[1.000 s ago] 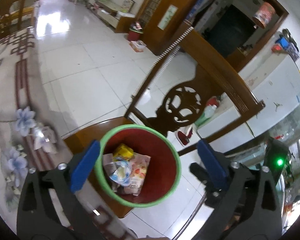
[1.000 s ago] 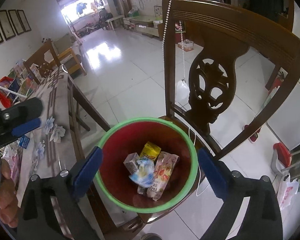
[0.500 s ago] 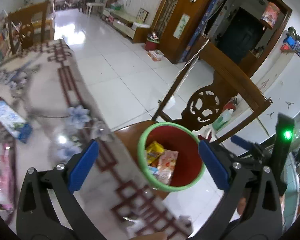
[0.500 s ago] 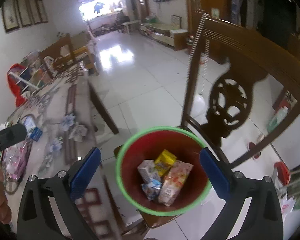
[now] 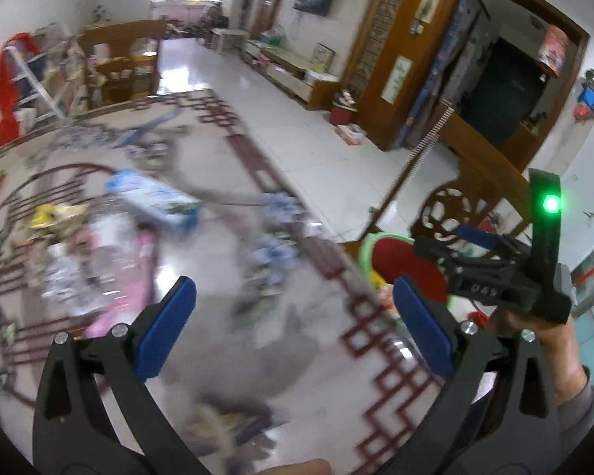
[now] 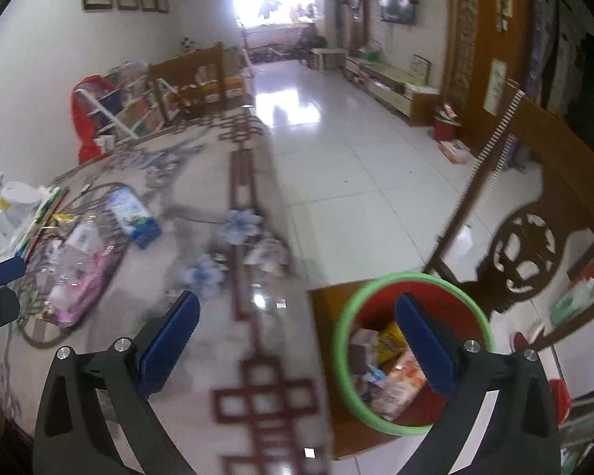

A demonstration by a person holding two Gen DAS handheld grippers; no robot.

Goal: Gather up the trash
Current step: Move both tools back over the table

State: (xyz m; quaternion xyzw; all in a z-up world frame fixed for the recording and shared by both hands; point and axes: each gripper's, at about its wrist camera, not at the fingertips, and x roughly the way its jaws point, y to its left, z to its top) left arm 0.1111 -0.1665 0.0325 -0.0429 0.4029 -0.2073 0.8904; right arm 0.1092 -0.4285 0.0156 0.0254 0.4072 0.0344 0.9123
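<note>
My left gripper hangs open and empty over the patterned table. Blurred trash lies to its left: a blue-white packet, a pink packet and a yellow wrapper. My right gripper is also open and empty, above the table's edge. Its right finger overlaps the red bin with a green rim, which stands on a chair seat and holds several wrappers. The right wrist view shows the same blue-white packet and pink packet at far left.
A carved wooden chair carries the bin beside the table. A hand holds the right gripper in front of the bin. White tiled floor runs toward far furniture. Books and a white jug crowd the table's left end.
Both grippers have swung left, away from above the bin and toward the table. The bin has slid to the right in both views, and the trash on the table has come into sight.
</note>
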